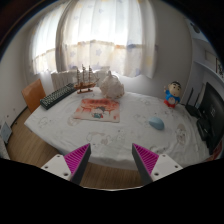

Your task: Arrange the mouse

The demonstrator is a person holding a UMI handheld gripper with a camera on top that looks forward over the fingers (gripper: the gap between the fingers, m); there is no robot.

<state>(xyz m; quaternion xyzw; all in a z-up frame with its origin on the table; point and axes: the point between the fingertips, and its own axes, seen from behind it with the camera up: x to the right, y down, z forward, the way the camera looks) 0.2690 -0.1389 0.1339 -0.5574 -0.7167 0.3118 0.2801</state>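
Pretty much nothing of the task looks done yet, judging by how things lie. The gripper (111,160) hangs back from the near edge of the table (60,128), its pink-padded fingers (78,158) spread wide apart with nothing between them, so it has hold of nothing.

The mouse (156,123) is most likely that small blue-ish blob sitting alone on the white tablecloth, out at roughly 2 o'clock from the fingers and well beyond them. It's too small to make out shape or which way it faces, so calling it a mouse is a guess from the task.

The mat (96,110), a pinkish patterned rectangle, lies around 11 o'clock from the fingers, well apart from the mouse. A keyboard (57,96) sits further at 10 o'clock. What's left: reach, grab, and place the mouse, probably beside those.
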